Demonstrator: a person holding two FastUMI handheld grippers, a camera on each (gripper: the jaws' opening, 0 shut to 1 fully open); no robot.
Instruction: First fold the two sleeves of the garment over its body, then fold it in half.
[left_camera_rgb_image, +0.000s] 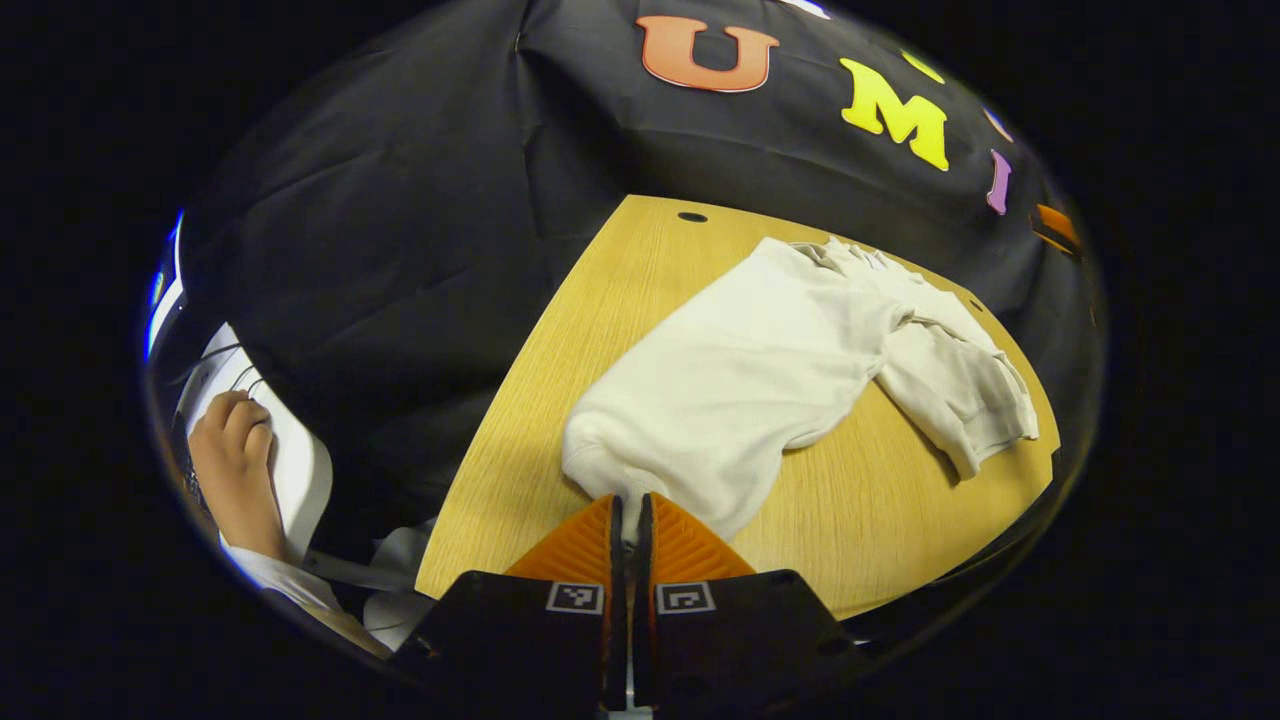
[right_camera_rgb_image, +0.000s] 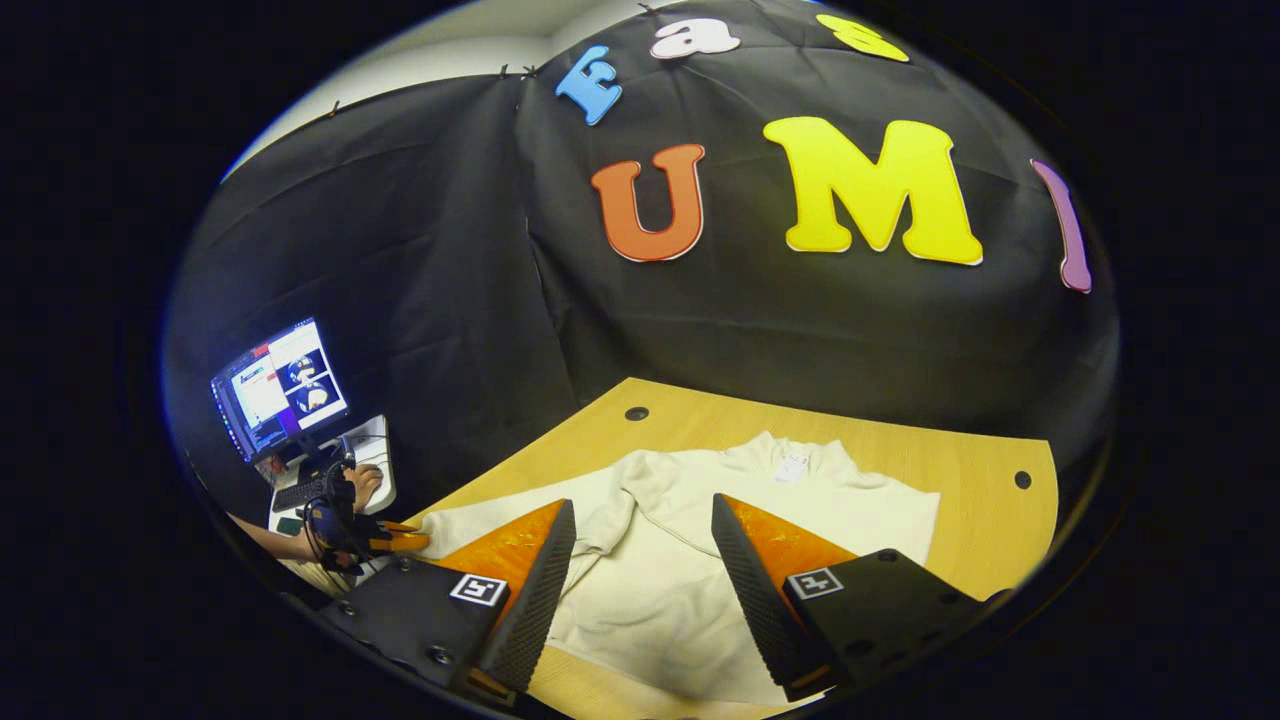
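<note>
A white long-sleeved garment lies on the wooden table. In the left gripper view my left gripper is shut on a bunched end of the garment near the table's front edge, with a strip of cloth pinched between its fingers. The other sleeve lies crumpled on the far right. In the right gripper view my right gripper hangs open above the garment, nothing between its fingers. The collar points toward the wall. The left gripper shows at the far left, at the end of a stretched sleeve.
Left of the table stands a side desk with a lit monitor and a keyboard; a person's hand rests there. The table has small round holes near its far edge. The black cloth wall stands close behind.
</note>
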